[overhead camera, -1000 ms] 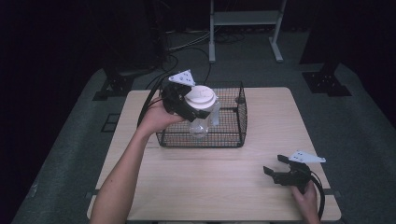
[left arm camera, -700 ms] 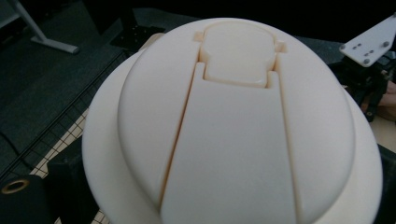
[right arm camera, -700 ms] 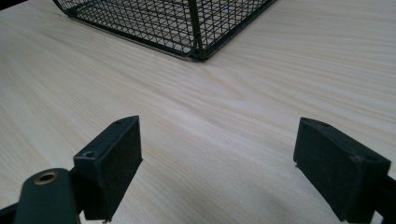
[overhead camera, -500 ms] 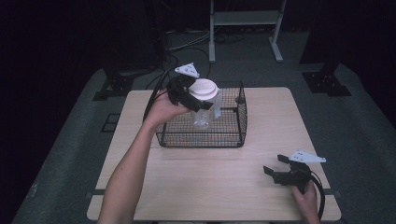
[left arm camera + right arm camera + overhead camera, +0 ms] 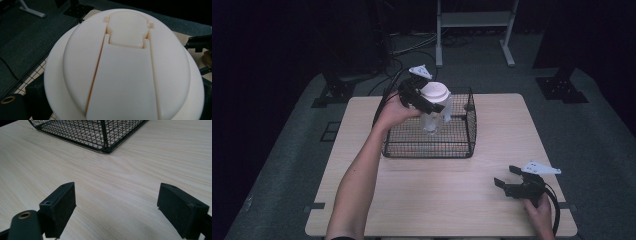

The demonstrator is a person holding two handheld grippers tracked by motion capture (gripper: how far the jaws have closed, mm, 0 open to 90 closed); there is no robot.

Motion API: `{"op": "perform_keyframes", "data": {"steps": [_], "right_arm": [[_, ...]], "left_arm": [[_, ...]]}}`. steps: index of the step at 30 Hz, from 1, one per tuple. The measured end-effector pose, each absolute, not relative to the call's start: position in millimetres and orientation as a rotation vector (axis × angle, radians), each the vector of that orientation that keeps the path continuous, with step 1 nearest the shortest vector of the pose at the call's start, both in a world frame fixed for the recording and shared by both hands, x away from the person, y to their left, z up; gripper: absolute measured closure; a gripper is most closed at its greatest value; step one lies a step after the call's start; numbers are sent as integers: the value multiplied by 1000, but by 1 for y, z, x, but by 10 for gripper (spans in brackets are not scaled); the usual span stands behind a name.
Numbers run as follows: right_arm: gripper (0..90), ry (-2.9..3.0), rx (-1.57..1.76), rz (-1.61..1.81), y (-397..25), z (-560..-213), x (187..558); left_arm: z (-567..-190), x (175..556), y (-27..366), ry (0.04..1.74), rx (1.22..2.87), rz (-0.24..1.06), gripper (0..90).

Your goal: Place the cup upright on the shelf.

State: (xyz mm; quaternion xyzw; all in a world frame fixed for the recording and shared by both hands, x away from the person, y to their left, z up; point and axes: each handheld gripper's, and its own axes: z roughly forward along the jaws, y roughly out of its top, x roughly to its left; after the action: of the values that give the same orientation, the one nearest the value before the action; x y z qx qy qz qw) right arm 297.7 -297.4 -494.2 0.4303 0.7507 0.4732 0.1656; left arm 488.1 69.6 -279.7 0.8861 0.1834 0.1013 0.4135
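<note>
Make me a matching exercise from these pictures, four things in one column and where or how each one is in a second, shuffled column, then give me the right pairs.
Things:
1. left gripper
2. right gripper
3. wire basket
4. bottle

States:
A. black mesh, standing on the table's far half
B. open, jaws wide apart, low over the table's near right corner
C. white-lidded, clear-bodied, held above the basket
D. shut on the bottle, just under its lid

Pairs: 1-D, 2-B, 3-A, 4-C
</note>
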Motion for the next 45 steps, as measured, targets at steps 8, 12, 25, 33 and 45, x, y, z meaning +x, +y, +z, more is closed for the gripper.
{"op": "perform_keyframes", "data": {"steps": [8, 12, 25, 33, 45], "right_arm": [[143, 2142, 1225, 1348, -297, -494, 297], [143, 2141, 1218, 1351, -298, -494, 298], [143, 2144, 1214, 1352, -298, -494, 298], [143, 2143, 1218, 1352, -298, -494, 297], [143, 2144, 1214, 1352, -298, -494, 298]], "left_arm": [[-298, 503, 62, 506, 2245, 244, 51], [-308, 509, 57, 522, 2265, 245, 51], [-340, 521, 50, 573, 2291, 204, 51], [-353, 524, 52, 597, 2294, 191, 51], [-364, 524, 58, 609, 2268, 170, 51]]}}
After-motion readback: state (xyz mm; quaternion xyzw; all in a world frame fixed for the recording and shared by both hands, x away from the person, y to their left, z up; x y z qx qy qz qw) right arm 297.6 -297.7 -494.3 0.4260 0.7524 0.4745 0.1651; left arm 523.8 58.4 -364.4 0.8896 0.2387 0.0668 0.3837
